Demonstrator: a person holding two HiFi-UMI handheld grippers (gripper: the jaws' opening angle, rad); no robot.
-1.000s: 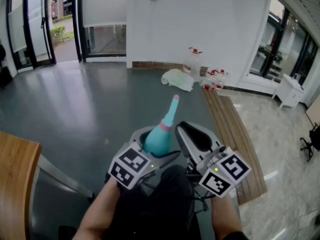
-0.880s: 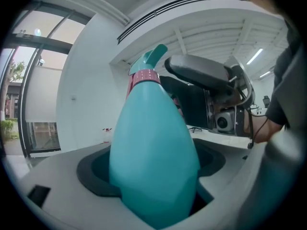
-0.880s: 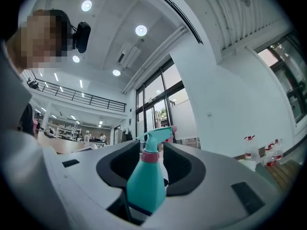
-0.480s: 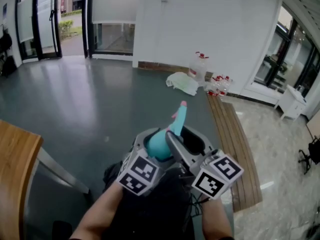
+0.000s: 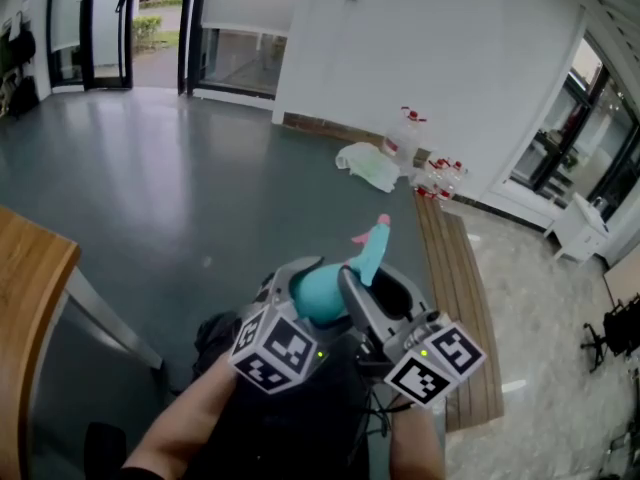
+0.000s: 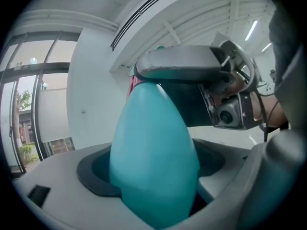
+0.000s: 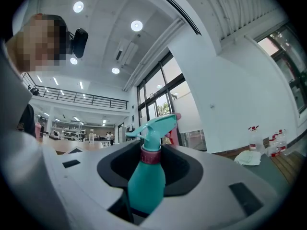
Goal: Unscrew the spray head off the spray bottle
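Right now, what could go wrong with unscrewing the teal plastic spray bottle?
The right gripper has just been closing its jaws around the pink collar, apparently without pressing it: a twist may slip. The left gripper clamps the teal plastic spray bottle by its smooth body, which could spin.

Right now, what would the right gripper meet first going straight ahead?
Probably the teal plastic spray bottle: it stands between the jaws of the right gripper, and they have just been closing.
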